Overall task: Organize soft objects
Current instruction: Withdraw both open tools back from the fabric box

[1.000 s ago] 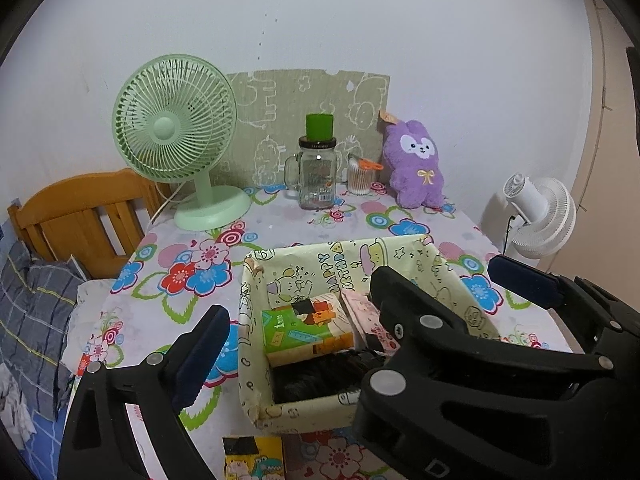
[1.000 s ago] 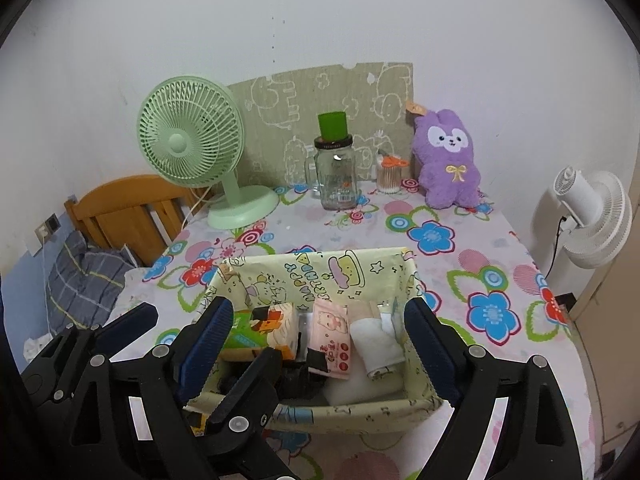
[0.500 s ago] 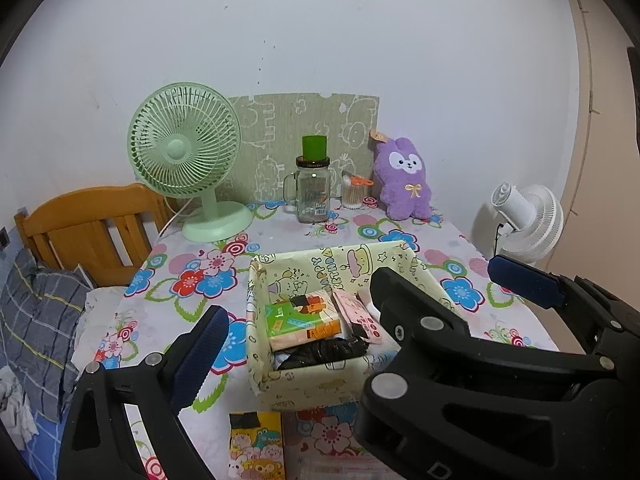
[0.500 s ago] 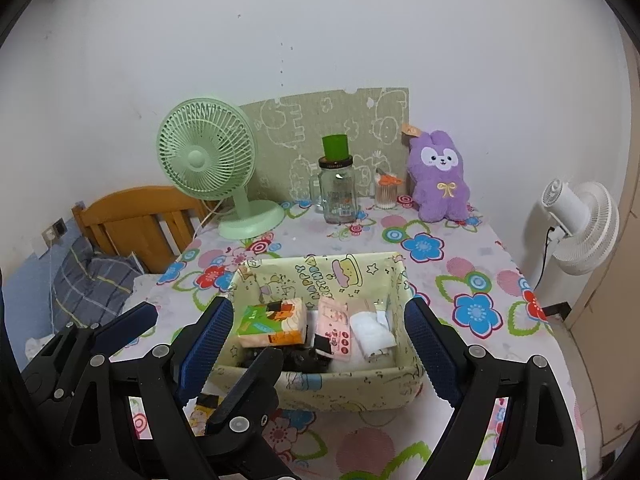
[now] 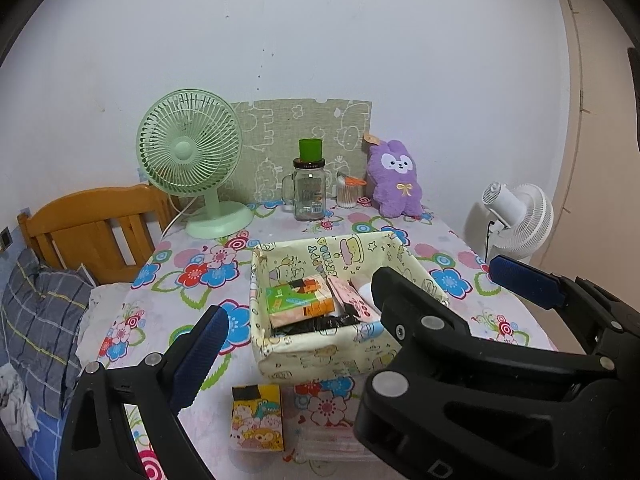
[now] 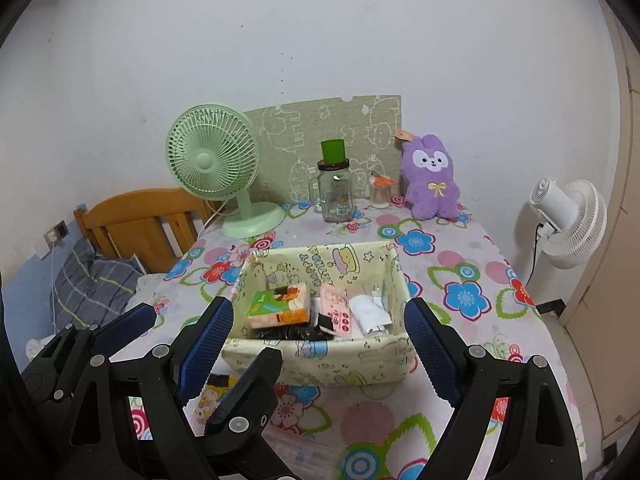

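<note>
Tissue pack [image 5: 257,417] lies flat on the worktop [image 5: 168,308], just in front of the bin [image 5: 320,354]. It looks light and squashy; pinch across its short sides. Both the left hand-held gripper [image 5: 356,296] and right hand-held gripper [image 6: 318,334] gape, empty.

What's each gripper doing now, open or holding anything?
Left gripper: open, empty.
Right gripper: open, empty.

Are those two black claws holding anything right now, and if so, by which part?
Nothing is held. The left gripper and the right gripper are both open and empty, above the table in front of the fabric box.
</note>
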{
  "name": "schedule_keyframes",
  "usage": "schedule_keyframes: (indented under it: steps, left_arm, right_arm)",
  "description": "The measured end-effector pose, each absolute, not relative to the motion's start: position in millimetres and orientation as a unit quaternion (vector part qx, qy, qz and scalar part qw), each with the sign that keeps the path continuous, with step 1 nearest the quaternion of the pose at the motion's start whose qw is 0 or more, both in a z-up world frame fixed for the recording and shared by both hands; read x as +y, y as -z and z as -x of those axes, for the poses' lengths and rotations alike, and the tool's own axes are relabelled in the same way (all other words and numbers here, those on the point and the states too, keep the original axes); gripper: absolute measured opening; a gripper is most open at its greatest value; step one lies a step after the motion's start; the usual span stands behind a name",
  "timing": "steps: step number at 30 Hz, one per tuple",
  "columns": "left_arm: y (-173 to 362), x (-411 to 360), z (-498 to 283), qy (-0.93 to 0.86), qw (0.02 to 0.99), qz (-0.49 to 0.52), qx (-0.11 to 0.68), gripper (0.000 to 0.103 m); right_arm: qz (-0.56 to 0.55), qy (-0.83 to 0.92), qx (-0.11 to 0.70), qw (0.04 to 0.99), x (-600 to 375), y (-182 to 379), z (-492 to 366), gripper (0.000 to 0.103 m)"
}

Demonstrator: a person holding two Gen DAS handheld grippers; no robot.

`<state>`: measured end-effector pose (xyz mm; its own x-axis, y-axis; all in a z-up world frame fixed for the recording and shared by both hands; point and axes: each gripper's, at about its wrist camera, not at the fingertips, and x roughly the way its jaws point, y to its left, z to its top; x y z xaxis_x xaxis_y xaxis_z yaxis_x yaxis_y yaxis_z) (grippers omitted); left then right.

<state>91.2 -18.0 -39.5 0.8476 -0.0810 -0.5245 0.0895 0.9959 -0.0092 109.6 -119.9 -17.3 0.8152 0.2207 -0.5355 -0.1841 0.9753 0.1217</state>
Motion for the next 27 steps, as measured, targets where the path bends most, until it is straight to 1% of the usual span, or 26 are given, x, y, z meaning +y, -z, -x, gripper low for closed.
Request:
schedule_keyframes:
  steps: [7,27]
  left_arm:
    - [47.3,-19.9,-70.6,0.039,0.961,-0.008,0.272,0.097]
    - [89.5,-21.3,-48.4,0.034,0.954,0.002,0.299,0.097]
  right_arm:
    - [-0.040,-0.098,0.276,0.955,-123.2,23.2,-90.7,0.090]
    - [-0.032,-0.090,0.304,0.948,-122.9,63.1,-67.8,0.090]
